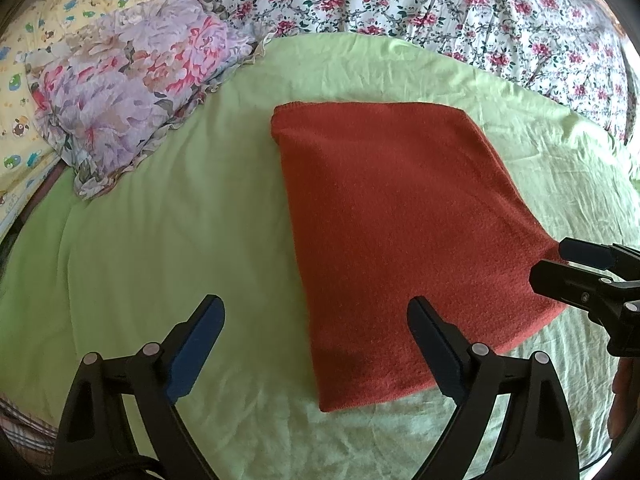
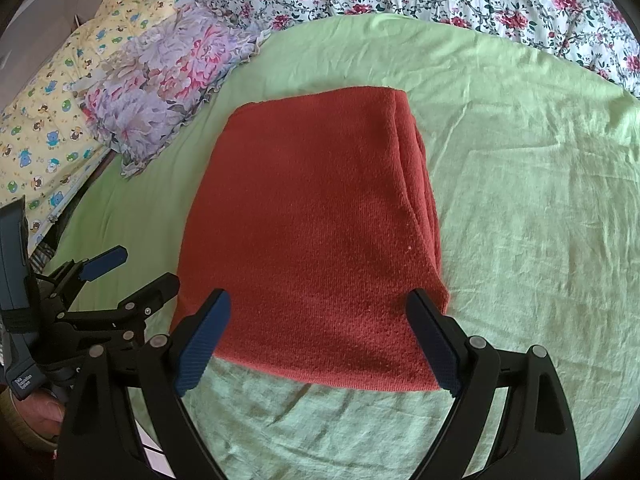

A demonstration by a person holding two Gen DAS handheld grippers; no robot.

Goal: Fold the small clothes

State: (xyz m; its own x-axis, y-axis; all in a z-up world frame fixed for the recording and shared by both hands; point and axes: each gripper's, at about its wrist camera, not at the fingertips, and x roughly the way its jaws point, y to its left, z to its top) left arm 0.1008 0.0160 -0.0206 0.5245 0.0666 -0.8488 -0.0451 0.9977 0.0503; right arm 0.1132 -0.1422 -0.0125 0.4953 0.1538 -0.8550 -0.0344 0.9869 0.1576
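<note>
On green sheet (image 2: 520,160), folded red cloth (image 2: 312,220) lengthwise away.

This is a bedroom in a home, and the whole working surface is a bed. A light green sheet (image 1: 168,216) lies spread over it, creased and soft. Behind it runs a white quilt (image 1: 420,4) printed with pink and red flowers and dark leaves. To the far left lies a frilled pillow (image 1: 132,92) in purple and pink blooms, its edge resting on the green sheet. Beside that lies yellow children's bedding (image 2: 60,112) printed with small cartoon bears and animals. In the middle of the green sheet sits a folded rust-red cloth (image 2: 312,220), an ordinary piece of household laundry.
</note>
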